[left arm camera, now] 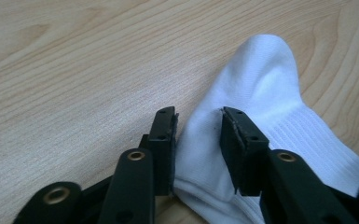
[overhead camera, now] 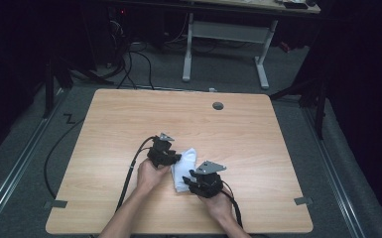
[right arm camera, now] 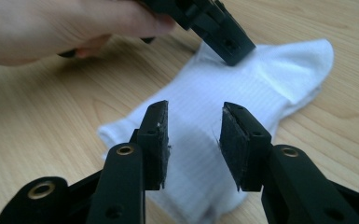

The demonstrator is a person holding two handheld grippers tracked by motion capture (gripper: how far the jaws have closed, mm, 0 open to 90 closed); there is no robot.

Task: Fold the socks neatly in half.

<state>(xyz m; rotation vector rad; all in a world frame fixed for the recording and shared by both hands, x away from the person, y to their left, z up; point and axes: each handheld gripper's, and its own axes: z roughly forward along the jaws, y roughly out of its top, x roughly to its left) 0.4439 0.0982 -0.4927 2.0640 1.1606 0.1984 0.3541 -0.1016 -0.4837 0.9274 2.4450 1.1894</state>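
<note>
A white sock (overhead camera: 184, 168) is seen lying flat on the wooden desk (overhead camera: 238, 134), near its front edge, worked on from two sides by a person holding a hand-held gripper in each hand. In the left gripper view, the left hand-held gripper (left arm camera: 198, 140) is shown with a raised fold of the sock's heel taken between its jaws, both pads set against the cloth in what reads as a pinch. In the right gripper view, the right hand-held gripper (right arm camera: 193, 140) is held low over the ribbed leg of the sock, its jaws parted with the fabric lying beneath them; whether the pads touch the cloth cannot be told.

The step in hand is judged to be folding or straightening the sock. It would be done well if the left pinch were kept firm on the fold alone, not on the desk, and if the right jaws were lowered squarely over the ribbed part and closed on both layers before any lifting, so that the cloth is not dragged or bunched.

In the high view, both forearms are brought in from the desk's near edge, the left hand (overhead camera: 150, 174) angled inward to the right, the right hand (overhead camera: 218, 201) angled inward to the left, the two hand-held grippers set close together across the sock.
</note>
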